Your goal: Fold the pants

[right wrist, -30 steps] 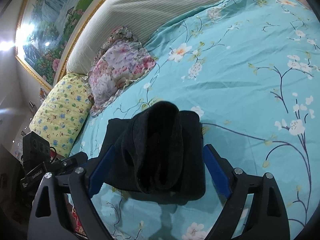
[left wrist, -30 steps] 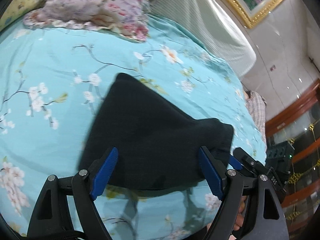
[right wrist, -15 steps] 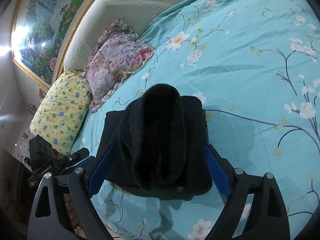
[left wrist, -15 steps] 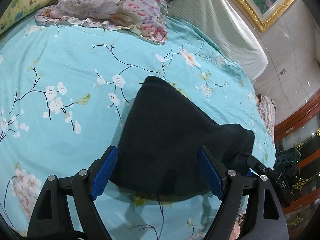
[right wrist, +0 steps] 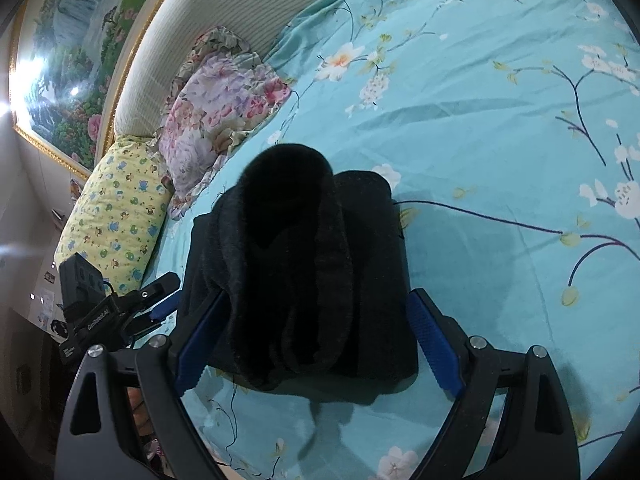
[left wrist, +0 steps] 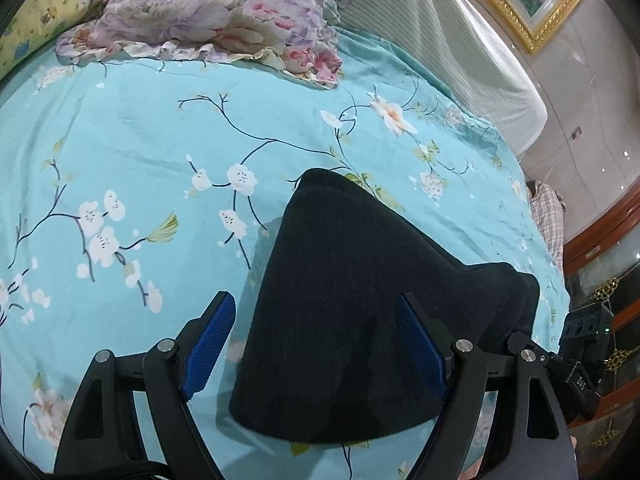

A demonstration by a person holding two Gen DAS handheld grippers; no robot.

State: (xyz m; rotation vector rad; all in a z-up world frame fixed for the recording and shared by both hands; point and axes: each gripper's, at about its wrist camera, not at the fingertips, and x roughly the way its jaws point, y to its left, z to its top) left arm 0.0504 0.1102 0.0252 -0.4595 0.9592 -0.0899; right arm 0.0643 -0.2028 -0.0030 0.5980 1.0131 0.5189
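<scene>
Pants, black, folded into a thick bundle on turquoise floral bedsheet, near its front edge. At left, yellow pillow, then pink floral pillow against striped headboard. Left gripper spread wide over bundle, gripping nothing. Right gripper likewise wide, blue pads either side of rolled end.

matt fuzzy black cloth pants.
</scene>
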